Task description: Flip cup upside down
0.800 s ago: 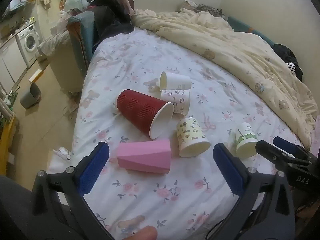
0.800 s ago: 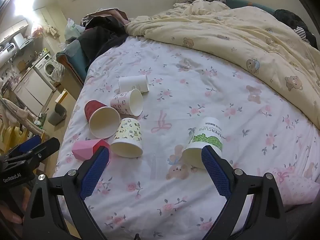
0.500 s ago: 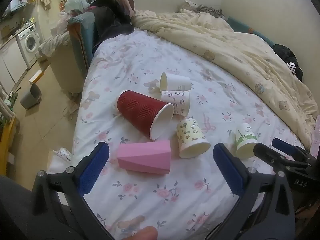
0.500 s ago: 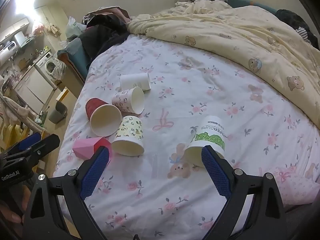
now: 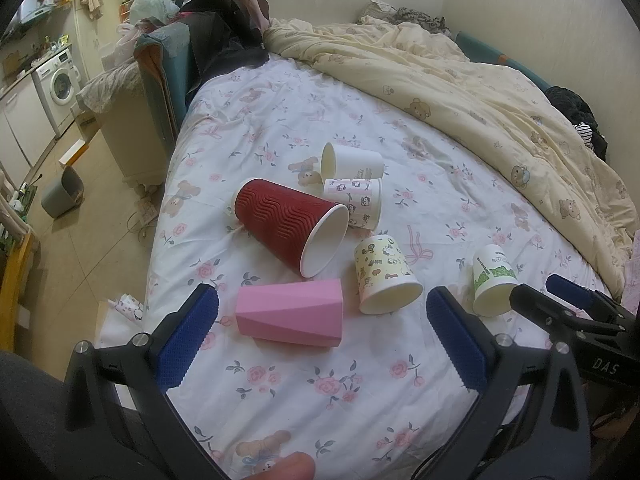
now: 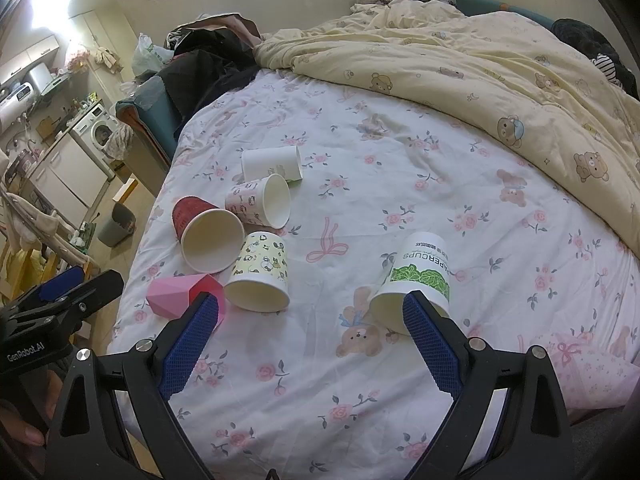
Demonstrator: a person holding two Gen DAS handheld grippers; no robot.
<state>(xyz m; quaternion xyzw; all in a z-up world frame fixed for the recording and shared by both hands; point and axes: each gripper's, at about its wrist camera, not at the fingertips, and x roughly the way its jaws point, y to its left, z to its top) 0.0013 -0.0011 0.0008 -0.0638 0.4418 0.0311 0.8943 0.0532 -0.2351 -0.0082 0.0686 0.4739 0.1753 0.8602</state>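
Several cups lie on their sides on the floral bedsheet [image 5: 280, 136]. A pink faceted cup [image 5: 290, 314] is nearest my left gripper [image 5: 320, 336], which is open and empty just short of it. Behind it lie a red ribbed cup [image 5: 288, 224], a cartoon-print cup [image 5: 384, 272], a pink-print cup [image 5: 356, 200] and a white cup [image 5: 352, 162]. A white cup with a green print [image 6: 420, 280] lies with its mouth toward my right gripper [image 6: 312, 336], which is open, its right finger [image 6: 430, 344] overlapping the cup's rim. The pink cup [image 6: 180, 294] sits by the left finger.
A cream bear-print duvet [image 5: 480, 92] is heaped along the bed's far and right side. Dark clothes [image 5: 224, 36] and a teal chair [image 5: 160, 64] stand at the bed's far left. The floor, a grey bin [image 5: 62, 196] and a washing machine [image 5: 58, 80] lie left.
Both views have shifted slightly; the cups sit marginally lower and nearer in the right wrist view. No cup has moved and both grippers stay open.
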